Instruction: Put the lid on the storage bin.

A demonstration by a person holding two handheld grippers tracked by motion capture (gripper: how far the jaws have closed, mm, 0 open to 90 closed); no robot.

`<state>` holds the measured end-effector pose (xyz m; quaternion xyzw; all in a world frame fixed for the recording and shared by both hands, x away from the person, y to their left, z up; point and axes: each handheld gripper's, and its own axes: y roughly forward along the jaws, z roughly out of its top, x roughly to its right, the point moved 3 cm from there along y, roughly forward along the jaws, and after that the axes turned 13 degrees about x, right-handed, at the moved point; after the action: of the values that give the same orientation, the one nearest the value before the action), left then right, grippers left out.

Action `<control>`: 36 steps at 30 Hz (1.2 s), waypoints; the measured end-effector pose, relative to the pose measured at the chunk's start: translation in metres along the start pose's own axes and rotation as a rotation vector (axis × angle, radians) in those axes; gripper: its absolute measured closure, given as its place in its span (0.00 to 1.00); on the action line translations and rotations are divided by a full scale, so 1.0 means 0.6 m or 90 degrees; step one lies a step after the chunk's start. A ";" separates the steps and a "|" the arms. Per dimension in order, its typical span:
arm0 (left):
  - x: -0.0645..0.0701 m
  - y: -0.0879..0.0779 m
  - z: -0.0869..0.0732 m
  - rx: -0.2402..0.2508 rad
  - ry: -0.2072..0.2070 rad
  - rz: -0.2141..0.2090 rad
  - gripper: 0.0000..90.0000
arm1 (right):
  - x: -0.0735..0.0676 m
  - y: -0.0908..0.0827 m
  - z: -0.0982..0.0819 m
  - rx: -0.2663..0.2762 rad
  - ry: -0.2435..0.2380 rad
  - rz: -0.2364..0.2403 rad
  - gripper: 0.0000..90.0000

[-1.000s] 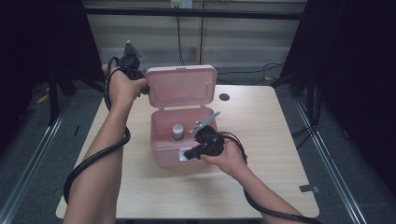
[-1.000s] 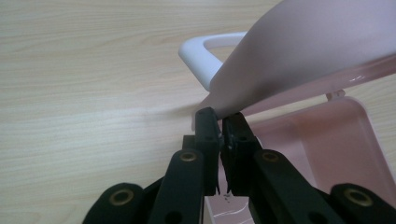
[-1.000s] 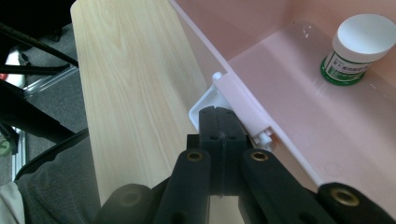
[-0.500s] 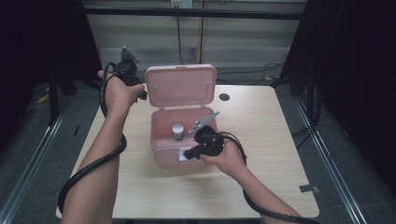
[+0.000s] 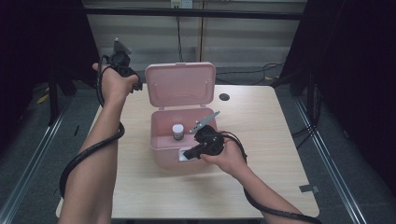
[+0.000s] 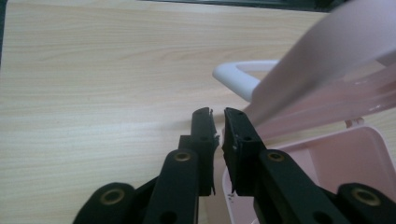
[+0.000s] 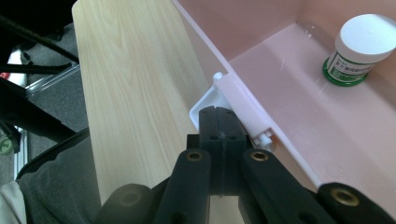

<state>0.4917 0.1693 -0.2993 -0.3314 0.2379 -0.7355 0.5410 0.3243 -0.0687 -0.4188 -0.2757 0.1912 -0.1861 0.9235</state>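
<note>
A pink box (image 5: 159, 140) stands open mid-table, its lid (image 5: 180, 84) upright at the back. A small white-capped jar (image 5: 177, 130) stands inside it on the floor (image 7: 362, 51). My left gripper (image 5: 138, 86) hovers beside the lid's left edge. Its jaws (image 6: 217, 112) have just been opening and stand slightly apart with nothing between them. The lid's edge (image 6: 322, 56) and a white handle (image 6: 236, 77) lie just beyond them. My right gripper (image 5: 184, 156) is shut at the box's front wall. Its tips (image 7: 218, 112) rest against the white latch (image 7: 240, 105).
The box sits on a light wooden table (image 5: 266, 121). A round black hole (image 5: 224, 97) lies right of the lid and a tape mark (image 5: 308, 189) near the front right corner. Dark floor and rails flank the table. Cables trail from both grippers.
My left hand has drawn a little to the left, away from the lid's edge, and the lid stays upright. The right hand has not moved.
</note>
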 end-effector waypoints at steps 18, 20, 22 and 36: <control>0.012 0.030 0.008 -0.004 -0.021 -0.066 0.96 | 0.010 0.002 0.001 0.001 0.013 0.021 1.00; 0.013 0.029 0.006 0.000 -0.014 -0.064 0.94 | 0.009 0.002 0.002 -0.001 0.013 0.018 1.00; 0.013 0.031 0.003 -0.007 -0.002 -0.057 0.93 | 0.009 0.002 0.002 -0.002 0.011 0.017 1.00; 0.031 0.095 -0.009 -0.025 0.039 -0.032 0.88 | 0.010 0.006 0.005 -0.010 0.001 0.017 1.00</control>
<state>0.5202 0.1342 -0.3392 -0.3248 0.2602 -0.7541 0.5080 0.3317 -0.0674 -0.4198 -0.2799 0.1967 -0.1721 0.9238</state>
